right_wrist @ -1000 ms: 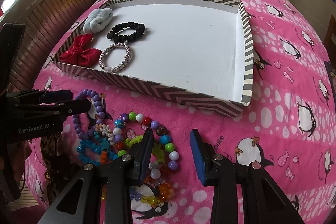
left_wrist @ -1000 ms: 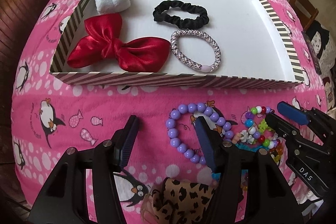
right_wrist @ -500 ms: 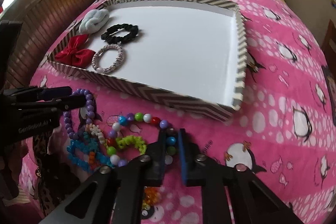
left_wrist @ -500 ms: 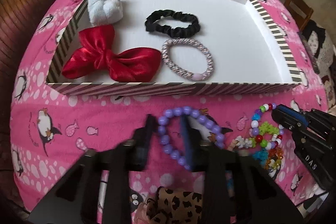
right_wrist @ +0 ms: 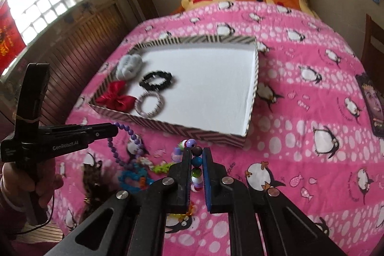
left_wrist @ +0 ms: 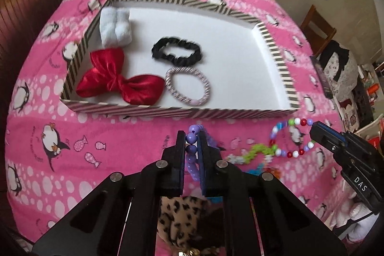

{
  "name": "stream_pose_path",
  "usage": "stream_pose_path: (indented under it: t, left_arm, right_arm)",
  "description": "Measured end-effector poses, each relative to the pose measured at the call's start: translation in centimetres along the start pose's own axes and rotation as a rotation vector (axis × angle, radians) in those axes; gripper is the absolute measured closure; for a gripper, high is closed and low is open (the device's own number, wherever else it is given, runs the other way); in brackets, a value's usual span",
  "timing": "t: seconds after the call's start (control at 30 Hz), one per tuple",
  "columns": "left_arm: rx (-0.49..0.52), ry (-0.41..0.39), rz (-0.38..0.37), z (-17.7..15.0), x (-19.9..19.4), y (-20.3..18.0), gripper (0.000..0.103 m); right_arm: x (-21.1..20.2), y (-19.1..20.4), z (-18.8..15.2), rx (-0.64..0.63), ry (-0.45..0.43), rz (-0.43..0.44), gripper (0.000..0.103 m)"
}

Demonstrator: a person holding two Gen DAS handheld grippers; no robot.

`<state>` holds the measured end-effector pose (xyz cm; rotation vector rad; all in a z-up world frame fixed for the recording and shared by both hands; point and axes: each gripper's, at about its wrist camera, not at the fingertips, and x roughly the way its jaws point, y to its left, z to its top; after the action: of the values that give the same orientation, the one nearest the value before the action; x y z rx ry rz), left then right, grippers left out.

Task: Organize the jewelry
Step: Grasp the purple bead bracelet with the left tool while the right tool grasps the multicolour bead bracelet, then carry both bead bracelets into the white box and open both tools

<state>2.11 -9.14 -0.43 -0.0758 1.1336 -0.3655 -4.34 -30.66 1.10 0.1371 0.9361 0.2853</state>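
My left gripper [left_wrist: 191,136] is shut on a purple bead bracelet [left_wrist: 192,150] and holds it off the pink quilt; the bracelet hangs from it in the right wrist view [right_wrist: 120,136]. My right gripper [right_wrist: 197,152] is shut on a multicoloured bead bracelet [right_wrist: 196,167], which also shows lifted in the left wrist view [left_wrist: 291,138]. The striped tray [left_wrist: 182,110] lies beyond both grippers. It holds a white scrunchie [left_wrist: 115,26], a red bow [left_wrist: 115,80], a black scrunchie [left_wrist: 177,53] and a striped hair tie [left_wrist: 188,85].
More bead pieces lie on the quilt between the grippers: a green one [left_wrist: 259,150], a blue one [right_wrist: 130,175]. A leopard-print scrunchie [left_wrist: 182,215] lies below my left gripper. A phone-like object [right_wrist: 372,102] lies at the right. The tray's right half [right_wrist: 216,88] is bare.
Both grippers have closed on their bracelets and risen, pulling back from the quilt. The purple and multicoloured bracelets have lifted off the pile.
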Motion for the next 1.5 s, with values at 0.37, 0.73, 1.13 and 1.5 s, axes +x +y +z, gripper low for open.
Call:
stream_pose_path:
  t: [0.37, 0.73, 1.13, 1.5]
  left_arm:
    - [0.045, -0.072, 0.062, 0.2, -4.5, -1.4, 0.095]
    - [0.065, -0.106, 0.106, 1.4, -6.0, -1.0, 0.095]
    - [0.063, -0.128, 0.132, 6.5, -6.6, 1.5, 0.095]
    - [0.062, -0.109, 0.160, 12.5, -4.3, 3.6, 0.095]
  right_arm:
    - [-3.2, 0.7, 0.7, -0.046, -0.055, 0.006, 0.095]
    - [-3.4, 2.0, 2.4, -0.083, -0.069, 0.015, 0.095]
    - [-0.3, 3.3, 5.7, -0.112, -0.045, 0.018, 0.095]
    - [4.0, 4.7, 10.0, -0.112, -0.025, 0.006, 0.095]
